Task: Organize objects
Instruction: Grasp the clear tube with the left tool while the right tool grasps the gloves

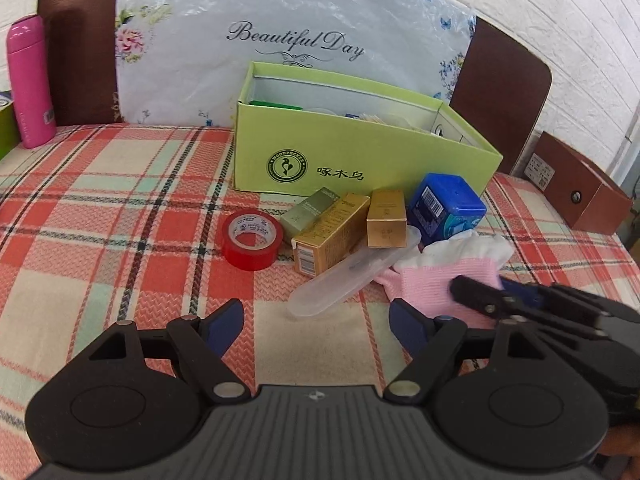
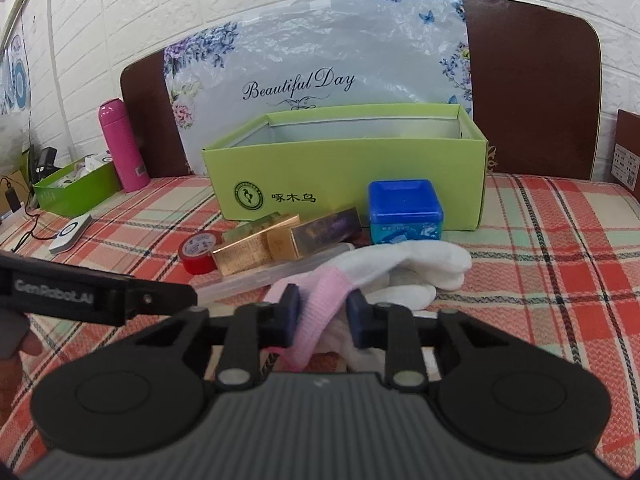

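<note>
A green cardboard box (image 1: 360,152) stands open on the plaid cloth, also in the right wrist view (image 2: 344,172). In front of it lie a red tape roll (image 1: 250,245), gold boxes (image 1: 328,232), a clear plastic case (image 1: 348,276), a blue tub (image 1: 446,206) and white gloves with pink cuffs (image 1: 444,276). My left gripper (image 1: 318,320) is open and empty above the cloth. My right gripper (image 2: 324,312) has its fingers on either side of a glove's pink cuff (image 2: 320,312); a small gap shows on the right side.
A pink bottle (image 1: 30,80) stands at the far left beside a second green box (image 2: 76,188). A brown box (image 1: 576,184) sits at the right. A floral bag (image 1: 296,40) leans on the brown headboard (image 2: 532,88). A white device with cable (image 2: 70,234) lies left.
</note>
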Demonstrator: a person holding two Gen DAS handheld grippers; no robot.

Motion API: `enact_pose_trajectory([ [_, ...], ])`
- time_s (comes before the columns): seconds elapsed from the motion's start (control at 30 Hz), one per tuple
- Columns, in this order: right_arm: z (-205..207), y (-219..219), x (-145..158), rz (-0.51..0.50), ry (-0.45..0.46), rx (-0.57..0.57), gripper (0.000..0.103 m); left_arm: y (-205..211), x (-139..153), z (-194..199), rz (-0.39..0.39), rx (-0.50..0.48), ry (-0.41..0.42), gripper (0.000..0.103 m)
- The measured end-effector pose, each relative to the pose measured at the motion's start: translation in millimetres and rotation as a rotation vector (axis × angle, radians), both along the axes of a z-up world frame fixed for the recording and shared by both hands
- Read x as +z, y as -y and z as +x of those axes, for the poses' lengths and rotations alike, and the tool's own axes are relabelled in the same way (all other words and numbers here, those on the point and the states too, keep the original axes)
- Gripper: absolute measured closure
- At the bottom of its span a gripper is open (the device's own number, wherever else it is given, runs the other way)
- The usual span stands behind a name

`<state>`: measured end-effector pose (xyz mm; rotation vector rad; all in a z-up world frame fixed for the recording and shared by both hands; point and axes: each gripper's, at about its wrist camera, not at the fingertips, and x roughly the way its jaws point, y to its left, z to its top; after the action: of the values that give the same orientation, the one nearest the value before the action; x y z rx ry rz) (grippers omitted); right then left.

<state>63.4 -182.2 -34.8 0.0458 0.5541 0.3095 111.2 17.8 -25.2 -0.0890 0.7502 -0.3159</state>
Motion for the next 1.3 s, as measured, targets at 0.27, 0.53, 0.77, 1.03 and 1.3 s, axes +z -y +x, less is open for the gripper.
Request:
enact_pose_trajectory([
  [0.27, -42, 34, 41, 0.021, 0.113, -0.025, 0.096, 17, -14, 24, 0.014, -0.051, -0.052, 0.044],
  [0.53, -28, 30, 20, 0.03, 0.015, -0.034, 0.064, 17, -16, 15, 0.035, -0.084, -0.063, 0.089],
  [0.77, -2, 6, 1, 0.056, -0.019, 0.018, 0.088, -7, -10, -30, -0.013, -0.094, -0.097, 0.091],
  [1.03, -56, 30, 54, 0.107, 0.116, 0.112, 0.098, -15, -2, -61, -0.022, -0.114, -0.089, 0.092],
  [1.3, -100, 71, 18, -0.025, -0.113, 0.07, 0.092, -3, -7, -58, 0.007, -0.114, -0.081, 0.077],
])
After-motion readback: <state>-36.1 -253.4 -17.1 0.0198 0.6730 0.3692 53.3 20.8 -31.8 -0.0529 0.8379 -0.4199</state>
